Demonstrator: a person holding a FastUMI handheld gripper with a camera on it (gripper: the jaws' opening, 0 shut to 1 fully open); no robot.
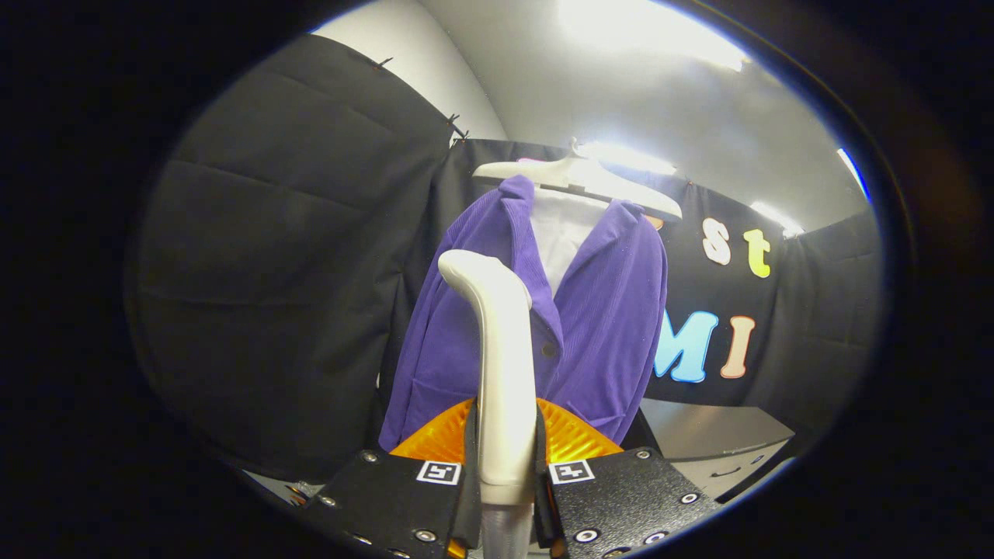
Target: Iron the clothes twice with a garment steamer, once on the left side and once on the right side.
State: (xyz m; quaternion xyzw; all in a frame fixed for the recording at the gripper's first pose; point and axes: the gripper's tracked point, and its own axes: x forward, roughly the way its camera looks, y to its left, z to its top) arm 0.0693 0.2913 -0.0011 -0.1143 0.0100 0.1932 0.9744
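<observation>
A purple corduroy jacket point(602, 326) over a white shirt point(561, 233) hangs on a white hanger point(578, 182) against the black booth wall. My gripper point(505, 458) is shut on the white handle of the garment steamer point(501, 365), which rises between the fingers. The steamer's curved head sits in front of the jacket's left front panel, around chest height. Whether the head touches the cloth I cannot tell. An orange ribbed part point(575, 439) of the steamer shows just behind the fingers.
Black padded cloth walls point(287, 295) close in the left and back. A grey cabinet top point(707, 435) with a drawer stands low at the right, beyond the jacket. Bright ceiling lights point(644, 31) shine above.
</observation>
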